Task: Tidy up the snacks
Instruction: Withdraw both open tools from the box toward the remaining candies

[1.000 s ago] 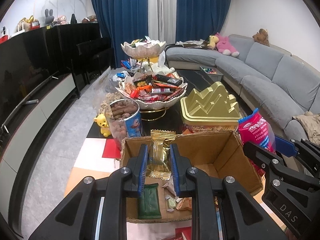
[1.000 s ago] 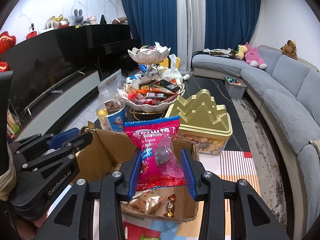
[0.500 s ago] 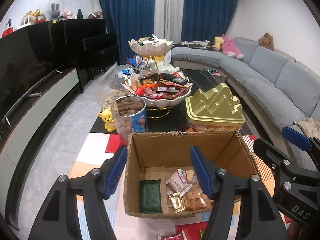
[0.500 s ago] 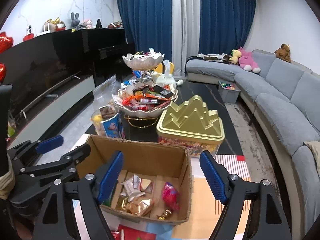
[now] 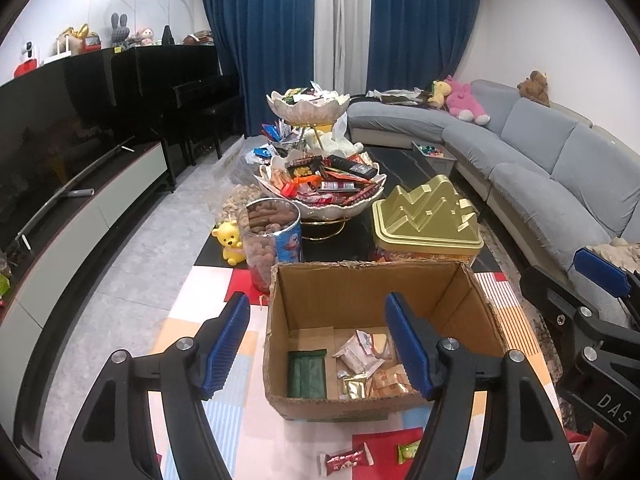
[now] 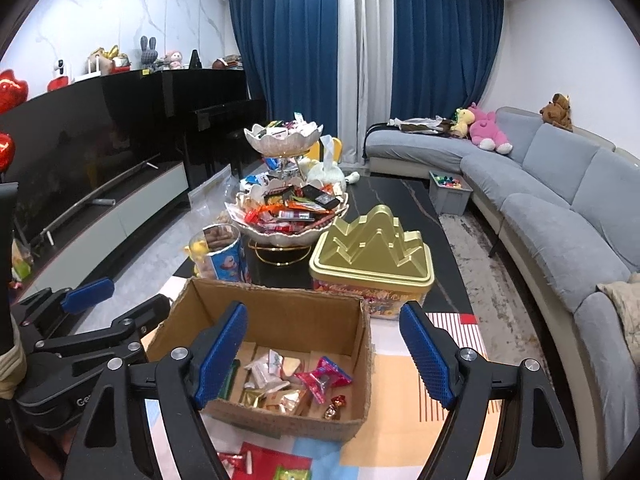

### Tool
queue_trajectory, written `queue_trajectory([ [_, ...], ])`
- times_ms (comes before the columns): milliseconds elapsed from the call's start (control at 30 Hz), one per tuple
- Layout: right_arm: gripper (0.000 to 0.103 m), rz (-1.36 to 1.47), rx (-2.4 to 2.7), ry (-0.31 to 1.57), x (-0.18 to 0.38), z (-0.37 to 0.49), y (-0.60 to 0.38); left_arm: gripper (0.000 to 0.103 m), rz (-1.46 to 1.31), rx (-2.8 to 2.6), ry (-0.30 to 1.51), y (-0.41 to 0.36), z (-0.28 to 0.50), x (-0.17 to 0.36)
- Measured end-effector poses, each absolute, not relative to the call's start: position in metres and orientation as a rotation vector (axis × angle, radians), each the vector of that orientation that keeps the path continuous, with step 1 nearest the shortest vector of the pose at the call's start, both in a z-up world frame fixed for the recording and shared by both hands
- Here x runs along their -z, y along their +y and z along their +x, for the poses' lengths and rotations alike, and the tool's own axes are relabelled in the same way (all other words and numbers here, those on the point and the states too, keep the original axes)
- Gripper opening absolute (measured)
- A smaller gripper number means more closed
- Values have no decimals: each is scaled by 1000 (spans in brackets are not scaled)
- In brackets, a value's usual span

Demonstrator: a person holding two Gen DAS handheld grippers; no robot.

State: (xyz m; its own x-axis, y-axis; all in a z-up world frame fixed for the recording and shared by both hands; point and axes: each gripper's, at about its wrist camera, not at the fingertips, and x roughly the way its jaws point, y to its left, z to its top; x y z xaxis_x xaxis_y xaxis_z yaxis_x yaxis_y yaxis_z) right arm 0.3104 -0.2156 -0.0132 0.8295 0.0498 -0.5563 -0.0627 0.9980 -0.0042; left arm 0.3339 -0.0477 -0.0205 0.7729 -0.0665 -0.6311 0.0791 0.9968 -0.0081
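Observation:
An open cardboard box [image 5: 372,280] [image 6: 280,312] stands on the colourful table mat. It holds several wrapped snacks, among them a green packet [image 5: 306,374], a gold packet [image 5: 354,386] and a pink bag [image 6: 322,378]. My left gripper [image 5: 318,344] is open and empty, above the box's near edge. My right gripper [image 6: 322,354] is open and empty above the box. Loose candies [image 5: 346,460] lie on the mat in front of the box.
Behind the box stand a jar of brown snacks [image 5: 272,240], a tiered snack bowl stand [image 5: 320,188], a gold mountain-shaped tin [image 5: 426,220] and a yellow bear figure [image 5: 228,242]. A grey sofa [image 5: 560,172] runs along the right, a TV cabinet [image 5: 80,216] along the left.
One second ago the left gripper held a gold packet and the right a pink bag over the box. Both opened, the snacks dropped into the box, and both grippers pulled back.

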Motion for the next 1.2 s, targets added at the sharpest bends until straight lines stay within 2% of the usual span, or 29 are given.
queue_trajectory([
  [667, 79, -14, -52, 569, 6, 270, -221, 71, 32, 74, 663, -52, 293, 8],
  [1200, 79, -15, -45, 593, 22, 248, -226, 71, 38, 68, 705, -53, 270, 28],
])
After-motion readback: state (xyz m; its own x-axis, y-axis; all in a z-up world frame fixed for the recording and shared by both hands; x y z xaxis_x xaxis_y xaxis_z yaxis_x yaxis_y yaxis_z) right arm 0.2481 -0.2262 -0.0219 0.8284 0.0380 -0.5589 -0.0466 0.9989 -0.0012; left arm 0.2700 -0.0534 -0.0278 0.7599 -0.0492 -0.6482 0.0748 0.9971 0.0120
